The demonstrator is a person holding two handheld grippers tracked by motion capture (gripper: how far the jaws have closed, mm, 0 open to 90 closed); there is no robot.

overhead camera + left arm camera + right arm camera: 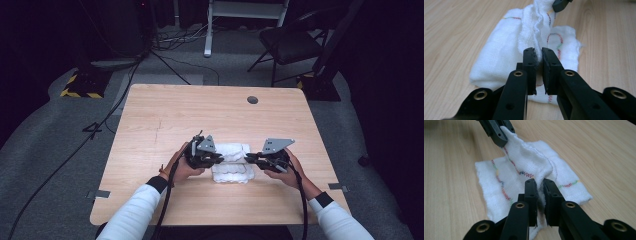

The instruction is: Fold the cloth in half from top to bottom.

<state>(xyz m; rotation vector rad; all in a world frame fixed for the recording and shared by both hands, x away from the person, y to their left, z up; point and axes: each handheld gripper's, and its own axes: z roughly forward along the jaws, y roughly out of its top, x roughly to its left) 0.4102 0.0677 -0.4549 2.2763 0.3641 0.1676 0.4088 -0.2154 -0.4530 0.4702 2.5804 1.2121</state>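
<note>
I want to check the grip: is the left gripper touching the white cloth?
Touching. In the left gripper view, the left gripper has both jaws closed on a raised fold of the white cloth, with the fabric pinched between the pads.

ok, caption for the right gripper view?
Right tool pinching a fold of the white cloth on the wooden table; left tool grips its far edge.

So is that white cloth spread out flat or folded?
Folded. The cloth lies doubled in layers on the table, with one edge pinched up by the left gripper and right gripper.
</note>
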